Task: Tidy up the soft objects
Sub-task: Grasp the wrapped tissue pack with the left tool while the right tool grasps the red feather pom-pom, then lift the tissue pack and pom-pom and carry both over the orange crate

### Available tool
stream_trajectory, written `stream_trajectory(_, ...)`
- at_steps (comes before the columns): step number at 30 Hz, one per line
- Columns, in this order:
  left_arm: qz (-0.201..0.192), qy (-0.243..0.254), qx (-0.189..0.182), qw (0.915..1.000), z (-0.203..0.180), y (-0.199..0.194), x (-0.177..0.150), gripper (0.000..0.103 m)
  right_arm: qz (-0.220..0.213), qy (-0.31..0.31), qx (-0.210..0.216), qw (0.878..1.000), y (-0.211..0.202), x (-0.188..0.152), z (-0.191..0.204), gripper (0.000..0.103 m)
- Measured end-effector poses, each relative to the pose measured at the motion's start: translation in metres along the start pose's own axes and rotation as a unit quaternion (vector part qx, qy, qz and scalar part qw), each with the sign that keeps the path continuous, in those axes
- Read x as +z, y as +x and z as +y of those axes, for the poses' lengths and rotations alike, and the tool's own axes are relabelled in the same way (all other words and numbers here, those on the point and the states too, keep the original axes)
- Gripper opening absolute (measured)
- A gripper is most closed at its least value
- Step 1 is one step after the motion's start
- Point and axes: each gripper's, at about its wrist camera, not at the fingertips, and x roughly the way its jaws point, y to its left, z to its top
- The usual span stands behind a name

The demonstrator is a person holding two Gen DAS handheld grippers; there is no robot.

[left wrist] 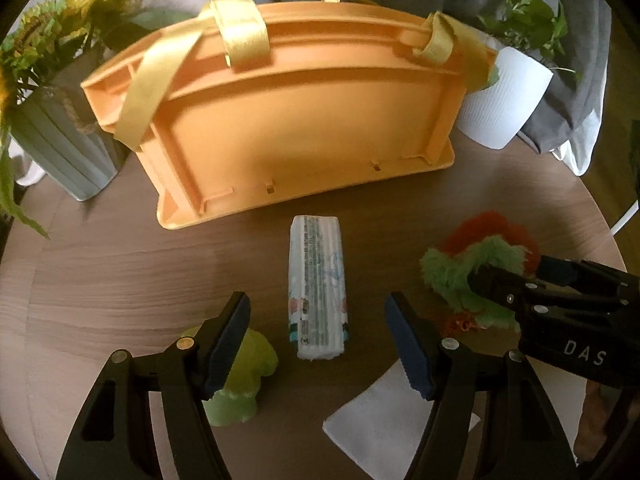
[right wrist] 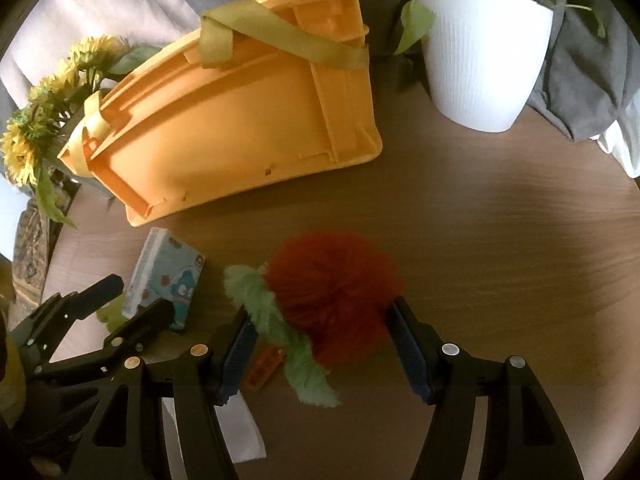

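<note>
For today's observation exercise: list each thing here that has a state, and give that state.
Orange basket: tipped on its side.
Tissue pack: lying flat, sealed.
Furry red-green toy: on table, between open fingers.
Left gripper: open.
Right gripper: open.
White pot: upright.

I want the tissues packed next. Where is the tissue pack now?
The tissue pack lies on the table between the open left tongs, just before the orange basket.

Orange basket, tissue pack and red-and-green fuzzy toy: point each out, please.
orange basket [left wrist: 304, 128], left wrist view, on its broad side wall.
tissue pack [left wrist: 318, 284], left wrist view, on its printed face.
red-and-green fuzzy toy [right wrist: 332, 296], right wrist view, on the red fur.
</note>
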Motion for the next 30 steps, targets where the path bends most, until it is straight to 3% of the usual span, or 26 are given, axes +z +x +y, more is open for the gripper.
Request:
stream_trajectory(7,0.012,-0.002,-0.003,0.9999,0.001,0.013,0.001,0.056,0.007,-0.006,0.007,1.0,0.012,0.004,0.001,0.066)
stream_trajectory(12,0.019,-0.002,-0.007,0.9998,0.0,0.018,0.001,0.043,0.012,-0.006,0.012,1.0,0.017,0.005,0.002,0.064)
stream_trajectory(18,0.02,-0.003,-0.007,0.9998,-0.001,0.019,0.0,0.029,0.011,-0.01,0.015,1.0,0.019,0.004,0.003,0.05)
stream_trajectory(22,0.019,-0.008,-0.01,0.9997,-0.001,0.017,-0.002,0.027,0.007,-0.013,0.014,1.0,0.017,0.003,0.005,0.044)
stream_trajectory(30,0.005,-0.018,-0.01,0.9998,0.008,0.002,-0.007,0.027,-0.007,-0.013,0.015,1.0,0.009,-0.001,0.009,0.041)
